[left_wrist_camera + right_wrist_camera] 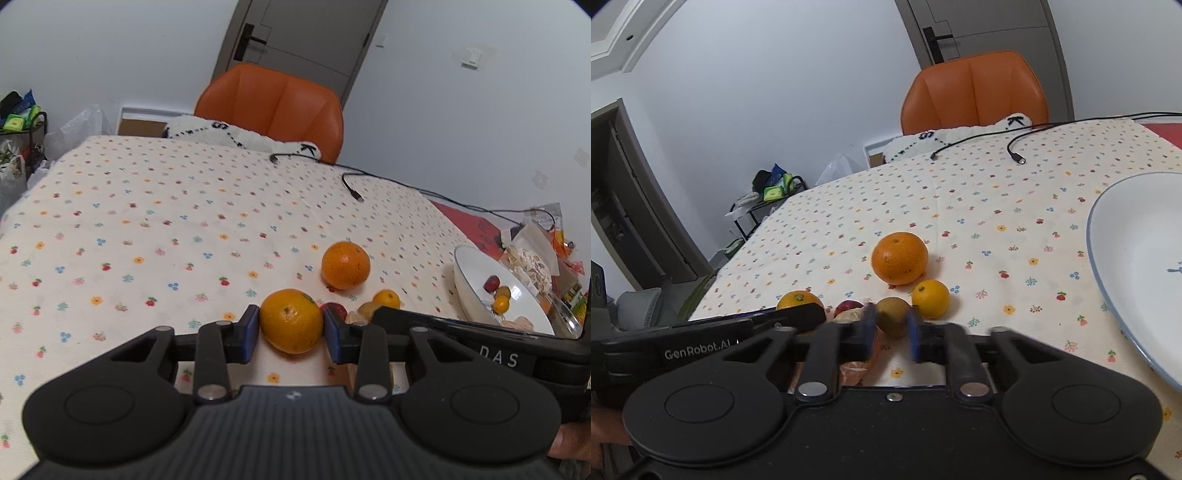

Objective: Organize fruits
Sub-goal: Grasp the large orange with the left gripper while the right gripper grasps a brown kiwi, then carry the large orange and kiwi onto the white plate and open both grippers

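Note:
In the left wrist view my left gripper (291, 319) is shut on a yellow-orange orange (291, 325) that rests on the flowered tablecloth. My right gripper (892, 326) is shut on a brown-green kiwi (893, 315), its blue pads blurred. Beyond them lie a big orange (345, 264) (900, 258) and a small orange (386, 298) (931, 298). A red fruit (848, 307) and a peeled tangerine (854, 369) sit between the two grippers. The white bowl (1137, 240) stands to the right, and the left wrist view shows small fruits (496, 293) in it.
Two black cables (351, 188) lie across the far part of the table. An orange chair (273, 107) with a white fluffy cushion stands behind it. Snack packets (532, 258) and a red mat (469, 221) sit past the bowl. The cloth stretches bare to the left.

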The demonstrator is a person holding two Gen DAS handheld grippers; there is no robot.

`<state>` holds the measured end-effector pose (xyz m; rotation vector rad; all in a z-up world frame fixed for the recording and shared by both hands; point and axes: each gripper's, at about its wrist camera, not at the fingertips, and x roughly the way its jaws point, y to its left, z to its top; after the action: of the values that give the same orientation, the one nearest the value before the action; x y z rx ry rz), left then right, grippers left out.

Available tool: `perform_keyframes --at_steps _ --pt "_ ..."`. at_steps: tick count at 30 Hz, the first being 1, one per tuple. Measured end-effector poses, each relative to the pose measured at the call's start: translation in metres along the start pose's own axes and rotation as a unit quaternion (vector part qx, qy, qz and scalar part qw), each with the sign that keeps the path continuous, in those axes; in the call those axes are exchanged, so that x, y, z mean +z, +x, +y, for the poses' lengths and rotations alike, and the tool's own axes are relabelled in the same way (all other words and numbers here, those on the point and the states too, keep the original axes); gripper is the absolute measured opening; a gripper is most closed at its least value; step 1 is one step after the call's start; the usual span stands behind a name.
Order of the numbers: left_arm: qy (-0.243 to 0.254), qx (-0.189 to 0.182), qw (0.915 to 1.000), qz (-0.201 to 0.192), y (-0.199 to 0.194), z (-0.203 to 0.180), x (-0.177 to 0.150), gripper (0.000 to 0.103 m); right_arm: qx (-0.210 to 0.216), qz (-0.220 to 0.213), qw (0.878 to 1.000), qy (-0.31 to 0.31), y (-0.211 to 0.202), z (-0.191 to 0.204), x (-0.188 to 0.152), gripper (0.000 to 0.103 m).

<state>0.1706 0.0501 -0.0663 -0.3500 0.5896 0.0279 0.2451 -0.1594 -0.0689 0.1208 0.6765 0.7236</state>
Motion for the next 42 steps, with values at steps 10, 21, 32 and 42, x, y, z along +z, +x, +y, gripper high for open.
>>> perform_keyframes --at_steps 10,21,32,42 --pt "0.000 0.005 0.9999 -0.016 -0.018 -0.002 0.004 0.035 -0.005 -0.009 1.000 0.016 -0.007 0.000 0.004 0.015" --pt "-0.014 0.016 0.9996 -0.019 -0.024 0.014 0.002 0.035 -0.008 0.010 0.999 0.032 0.019 0.002 0.007 0.037" --pt "-0.027 0.024 0.9990 -0.025 -0.027 0.024 0.005 0.035 -0.005 0.004 1.000 0.027 0.015 0.001 0.007 0.024" --pt "-0.004 0.005 0.9994 -0.034 -0.030 -0.005 0.015 0.035 -0.010 -0.039 0.999 0.020 -0.026 -0.007 0.017 0.024"
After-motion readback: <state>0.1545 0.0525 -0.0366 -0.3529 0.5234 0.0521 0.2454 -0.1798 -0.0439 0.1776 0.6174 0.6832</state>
